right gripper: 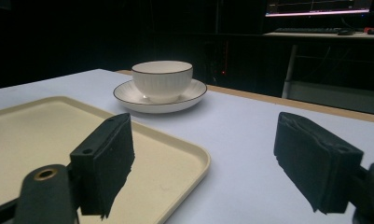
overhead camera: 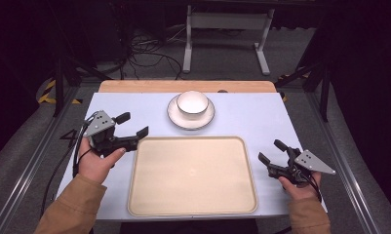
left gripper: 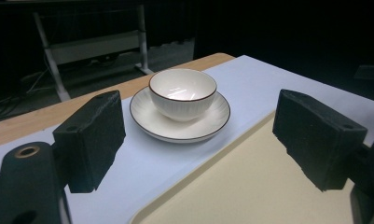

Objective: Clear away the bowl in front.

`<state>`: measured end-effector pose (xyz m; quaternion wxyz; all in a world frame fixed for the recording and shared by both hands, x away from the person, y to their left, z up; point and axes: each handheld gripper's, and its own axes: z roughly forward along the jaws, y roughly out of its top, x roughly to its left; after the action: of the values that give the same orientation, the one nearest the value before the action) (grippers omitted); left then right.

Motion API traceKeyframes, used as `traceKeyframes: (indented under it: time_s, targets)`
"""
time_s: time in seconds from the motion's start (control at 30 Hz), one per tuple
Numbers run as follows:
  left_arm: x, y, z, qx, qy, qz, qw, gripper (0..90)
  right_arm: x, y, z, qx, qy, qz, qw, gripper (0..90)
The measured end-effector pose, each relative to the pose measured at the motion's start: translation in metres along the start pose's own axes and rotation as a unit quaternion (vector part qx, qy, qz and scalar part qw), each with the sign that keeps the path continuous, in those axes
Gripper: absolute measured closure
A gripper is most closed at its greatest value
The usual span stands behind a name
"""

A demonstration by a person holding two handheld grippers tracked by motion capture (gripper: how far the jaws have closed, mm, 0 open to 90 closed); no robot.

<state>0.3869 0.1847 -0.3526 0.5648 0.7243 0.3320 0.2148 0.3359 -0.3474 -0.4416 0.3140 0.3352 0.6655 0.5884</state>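
Observation:
A white bowl (overhead camera: 192,102) with a dark rim stands on a white saucer (overhead camera: 175,115) at the back middle of the table. In front of them lies a cream tray (overhead camera: 193,174), bare. My left gripper (overhead camera: 133,125) hovers open just off the tray's far left corner, with nothing between its jaws. Through that gap the bowl (left gripper: 183,93) and saucer (left gripper: 214,121) stand a short way ahead. My right gripper (overhead camera: 272,151) is open beside the tray's right edge, also holding nothing. Past its jaws the bowl (right gripper: 162,80) sits on the saucer (right gripper: 194,95), beyond the tray (right gripper: 40,130).
The table has a pale blue top (overhead camera: 261,117) with a wooden strip (overhead camera: 134,86) along its far edge. Metal rails (overhead camera: 344,161) flank both sides. A white stand (overhead camera: 227,29) and cables lie on the floor behind.

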Motion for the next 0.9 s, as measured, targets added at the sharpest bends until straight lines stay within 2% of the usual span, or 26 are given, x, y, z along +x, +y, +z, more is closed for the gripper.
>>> traceKeyframes:
  time_s: [0.13, 0.37, 0.9]
  targets:
    - [0.0, 0.008, 0.013, 0.006, -0.005, 0.004, 1.0, 17.4, -0.001, 0.0, -0.002, -0.001, -0.001, -0.001, 1.0, 21.4]
    - [0.003, 0.018, 0.032, 0.006, -0.01, -0.01, 0.9999, 17.4, -0.003, 0.001, -0.005, 0.0, -0.005, -0.001, 1.0, 22.4]
    - [0.009, 0.045, 0.074, 0.01, 0.003, -0.011, 0.9999, 17.4, -0.003, 0.001, -0.004, 0.007, -0.01, -0.006, 0.9999, 22.6]
